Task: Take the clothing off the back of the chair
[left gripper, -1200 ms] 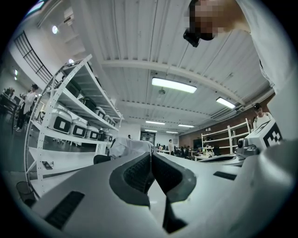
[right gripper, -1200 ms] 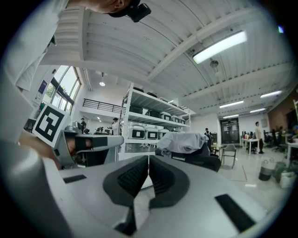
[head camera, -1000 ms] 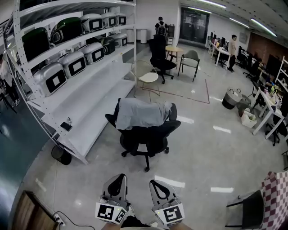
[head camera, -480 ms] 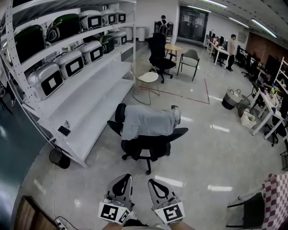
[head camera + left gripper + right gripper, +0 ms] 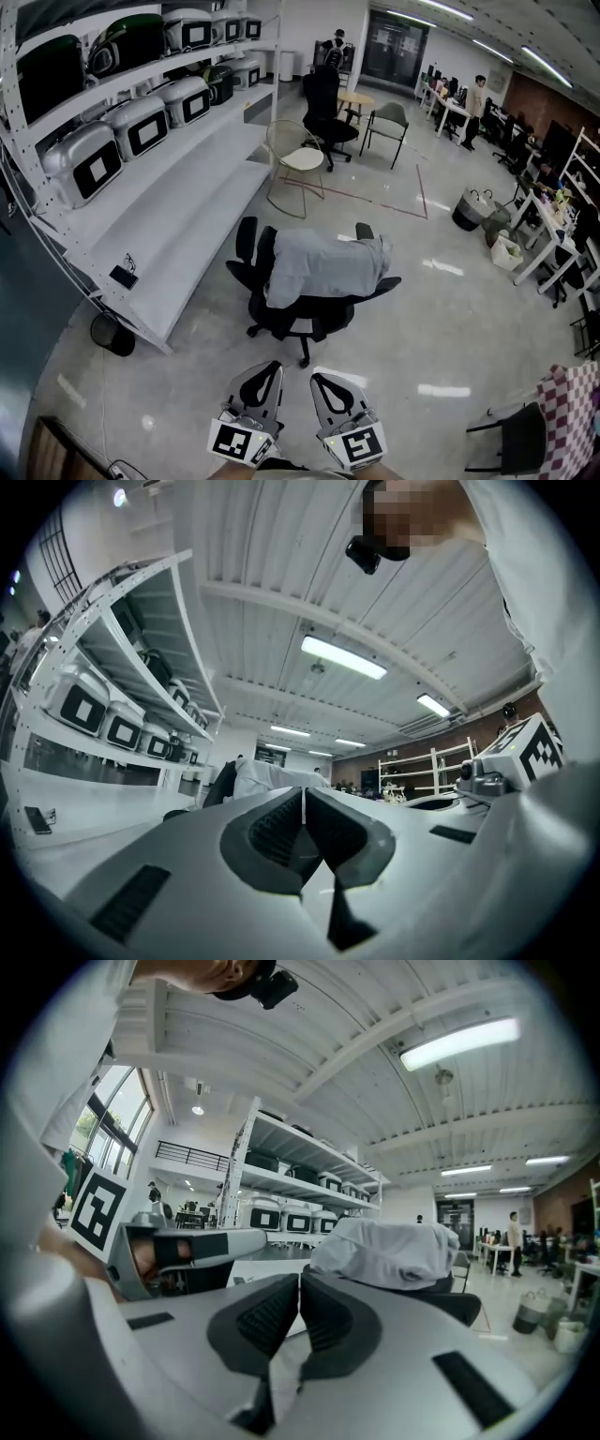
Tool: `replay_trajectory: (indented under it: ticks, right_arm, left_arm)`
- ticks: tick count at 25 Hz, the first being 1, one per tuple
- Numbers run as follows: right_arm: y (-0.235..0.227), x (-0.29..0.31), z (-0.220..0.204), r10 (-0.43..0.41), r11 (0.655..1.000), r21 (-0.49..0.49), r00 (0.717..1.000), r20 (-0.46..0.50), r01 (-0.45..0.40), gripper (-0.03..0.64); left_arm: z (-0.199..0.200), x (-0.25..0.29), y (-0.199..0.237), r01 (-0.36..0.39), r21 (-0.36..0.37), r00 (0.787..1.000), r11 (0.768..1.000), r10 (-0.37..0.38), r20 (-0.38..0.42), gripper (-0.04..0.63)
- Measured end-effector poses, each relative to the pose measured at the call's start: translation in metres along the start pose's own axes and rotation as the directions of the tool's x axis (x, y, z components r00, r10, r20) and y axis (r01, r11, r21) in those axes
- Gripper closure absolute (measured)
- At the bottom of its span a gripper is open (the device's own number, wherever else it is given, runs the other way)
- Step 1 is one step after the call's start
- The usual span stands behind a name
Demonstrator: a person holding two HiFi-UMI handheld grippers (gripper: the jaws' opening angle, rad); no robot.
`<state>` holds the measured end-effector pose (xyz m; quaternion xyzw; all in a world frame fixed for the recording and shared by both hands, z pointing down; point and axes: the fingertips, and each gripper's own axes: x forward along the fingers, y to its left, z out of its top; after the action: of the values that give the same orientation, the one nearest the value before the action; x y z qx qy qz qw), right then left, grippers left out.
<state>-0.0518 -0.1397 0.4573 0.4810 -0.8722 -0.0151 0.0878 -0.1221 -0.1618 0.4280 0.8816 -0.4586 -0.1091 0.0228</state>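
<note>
Clothing (image 5: pixel 323 267) on chair (image 5: pixel 309 321) — open floor (image 5: pixel 441 323) rightward

You're in a big open-plan office that doubles as a lab hall. White metal shelving (image 5: pixel 192 202) along your left holds rows of identical grey machines (image 5: pixel 139 125). Desks (image 5: pixel 548 234) run down the right side, and swivel chairs (image 5: pixel 323 103) stand about the glossy floor (image 5: pixel 450 328).

I see the clothing (image 5: pixel 323 267) as soft pale-grey cloth, matt and creased. The chair (image 5: pixel 300 319) under it looks matt black. The floor (image 5: pixel 441 328) is smooth and glossy, mirroring the ceiling lights. The shelving (image 5: pixel 187 206) looks like white painted metal. My left gripper (image 5: pixel 270 367) and right gripper (image 5: pixel 320 378) have matt grey plastic shells and dark ribbed pads (image 5: pixel 277 827).
</note>
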Motion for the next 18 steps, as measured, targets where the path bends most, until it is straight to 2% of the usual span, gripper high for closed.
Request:
replay_trajectory:
  ticks: [9,18]
  right_arm:
    - [0.005,0.021,0.005,-0.036,0.999,0.012,0.999,0.001,0.036,0.600]
    - [-0.022,0.028,0.000,-0.030,0.999,0.031,0.999,0.011,0.029,0.600]
  left_arm:
    - [0.001,0.012,0.021,0.042,-0.032,0.999,0.999,-0.041,0.012,0.577]
    - [-0.008,0.041,0.016,0.040,-0.027,0.999,0.999,-0.040,0.005,0.577]
